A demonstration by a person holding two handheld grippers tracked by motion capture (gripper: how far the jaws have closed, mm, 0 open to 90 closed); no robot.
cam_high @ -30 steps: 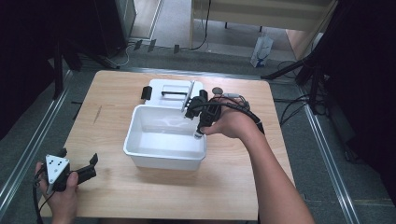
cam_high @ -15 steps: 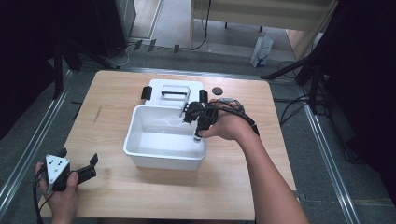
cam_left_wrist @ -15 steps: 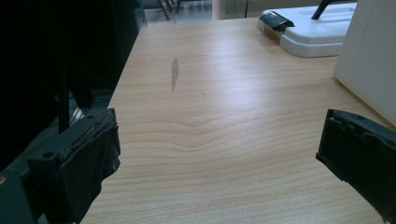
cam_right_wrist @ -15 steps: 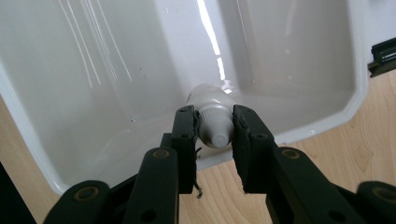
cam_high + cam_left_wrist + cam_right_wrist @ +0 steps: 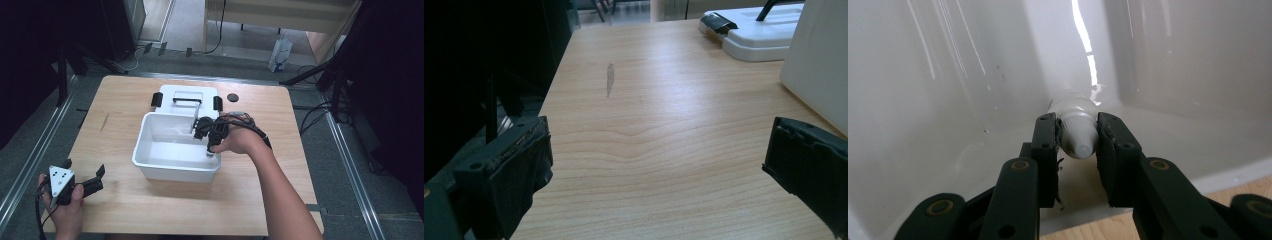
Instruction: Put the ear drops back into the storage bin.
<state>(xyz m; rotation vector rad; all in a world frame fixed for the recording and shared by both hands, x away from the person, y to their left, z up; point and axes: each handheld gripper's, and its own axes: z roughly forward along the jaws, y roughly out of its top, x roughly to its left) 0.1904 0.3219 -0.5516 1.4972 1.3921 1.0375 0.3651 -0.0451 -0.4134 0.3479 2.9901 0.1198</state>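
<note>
Near the middle of the tabletop (image 5: 125, 100) stands a white rectangular tub (image 5: 172, 170), open at the top, with its white lid (image 5: 185, 95) lying flat just beyond it toward the far edge; the lid carries a dark handle and a black latch at each end. A small dark round disc (image 5: 232, 97) rests on the wood beside the lid, toward the far right corner. The right forearm enters from the near edge and reaches forward and leftward over the tub's right wall, the right hand (image 5: 239, 140) bent down at the wrist so that the right claw (image 5: 210, 145) points into the tub's interior. In the right gripper view, the right claw (image 5: 1077, 135) is clamped on a small white bottle (image 5: 1075, 125), one jaw on each side of its capped end, the bottle's body extending away toward the inner corner of the tub (image 5: 948, 75). Whether the bottle touches the tub floor cannot be determined. At the near left corner, the left hand (image 5: 67, 200) rests low at the tabletop's edge, holding the left claw (image 5: 85, 172) level and aimed roughly toward the tub. In the left gripper view the left claw (image 5: 659, 165) stands wide apart with bare wood between the jaws, and the tub wall (image 5: 819, 60) and lid (image 5: 759, 37) lie ahead to its right.
</note>
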